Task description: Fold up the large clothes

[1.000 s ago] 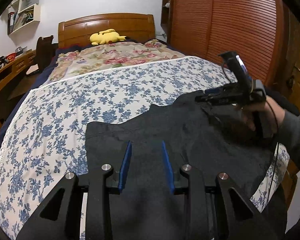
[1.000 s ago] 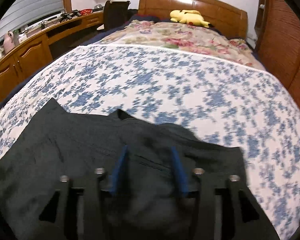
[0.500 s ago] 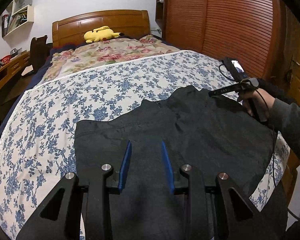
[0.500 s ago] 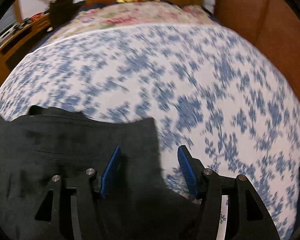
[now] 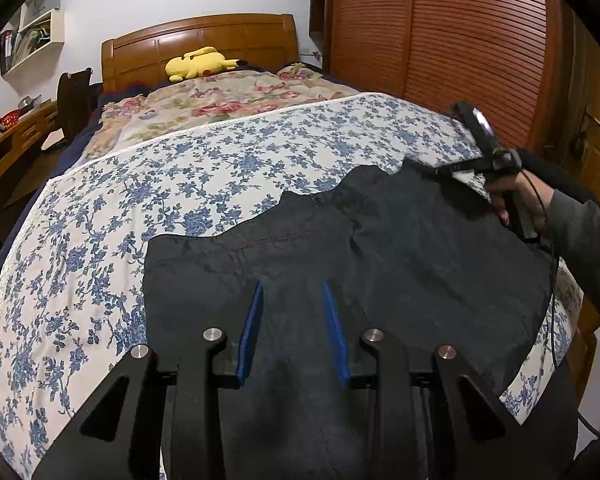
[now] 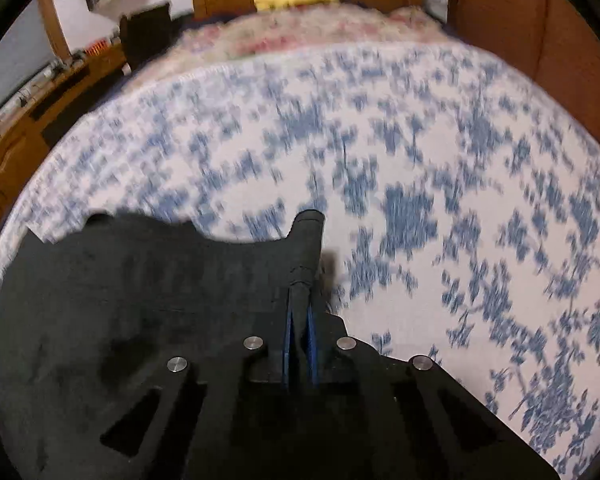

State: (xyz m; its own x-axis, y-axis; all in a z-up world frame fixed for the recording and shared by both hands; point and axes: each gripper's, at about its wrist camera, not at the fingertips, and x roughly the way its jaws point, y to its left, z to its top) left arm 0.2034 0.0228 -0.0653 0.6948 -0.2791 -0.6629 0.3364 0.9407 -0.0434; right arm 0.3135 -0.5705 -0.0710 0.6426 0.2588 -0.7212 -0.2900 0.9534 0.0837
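Note:
A large black garment (image 5: 380, 264) lies spread on the blue-flowered bedspread (image 5: 180, 176) near the foot of the bed. My left gripper (image 5: 292, 300) is open, its blue pads hovering over the garment's near middle, holding nothing. My right gripper (image 6: 300, 312) is shut on the garment's far right corner (image 6: 306, 240), with a fold of black cloth pinched between the pads. The left wrist view shows it at the garment's far right edge (image 5: 452, 170), held by a hand. The right wrist view is blurred by motion.
A yellow plush toy (image 5: 198, 64) lies by the wooden headboard (image 5: 200, 36) on a floral quilt (image 5: 220, 96). A slatted wooden wardrobe (image 5: 440, 40) stands to the right of the bed. A wooden desk (image 5: 8, 132) and chair run along the left.
My right gripper moved from the garment's middle to its far right corner and closed on the cloth there. My left gripper stayed open over the garment.

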